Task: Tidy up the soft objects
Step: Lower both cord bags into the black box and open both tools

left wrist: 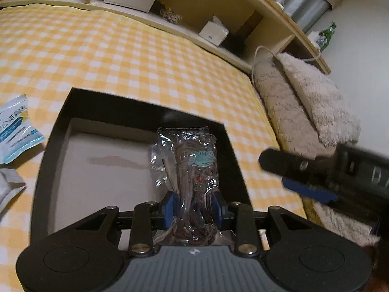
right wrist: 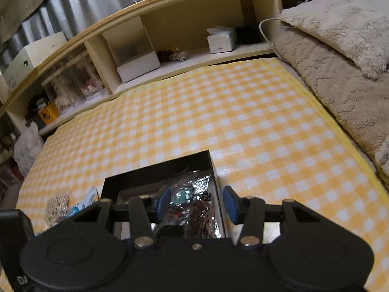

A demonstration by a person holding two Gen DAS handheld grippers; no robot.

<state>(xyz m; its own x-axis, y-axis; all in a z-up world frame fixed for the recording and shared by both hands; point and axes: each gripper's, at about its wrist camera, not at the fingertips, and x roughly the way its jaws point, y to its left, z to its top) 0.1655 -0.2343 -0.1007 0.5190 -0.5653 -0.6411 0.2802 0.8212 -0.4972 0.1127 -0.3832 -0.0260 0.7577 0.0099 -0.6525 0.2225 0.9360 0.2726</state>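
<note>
**Wrapped cord bundle held over the black box**

Yellow-and-white checked cloth (right wrist: pixel 243 126) covers the surface, with a wooden shelf unit (right wrist: pixel 194 7) running along its far edge and a fluffy beige blanket (right wrist: pixel 340 56) heaped at the cloth's right side. On the cloth sits an open black box (left wrist: pixel 56 146) with a pale floor; everything else is placed from it.

Above the box's near right part, the left gripper (left wrist: pixel 194 209) has its jaws clenched on a clear plastic packet of brown cord (left wrist: pixel 192 170), the blue pads pressing both sides of the packet low down. The packet stands upright, its top reaching toward the box's far wall, a teal label showing through the wrap.

To the right of the box the right gripper (right wrist: pixel 195 203) hangs with its jaws released and nothing pressed between them; in its own view the packet and the box's right wall lie beneath the gap.

Left of the box lie a blue-and-white sachet (left wrist: pixel 17 126), a pale pouch (left wrist: pixel 7 189) nearer still, and a heap of tan rubber bands (right wrist: pixel 57 205).
</note>
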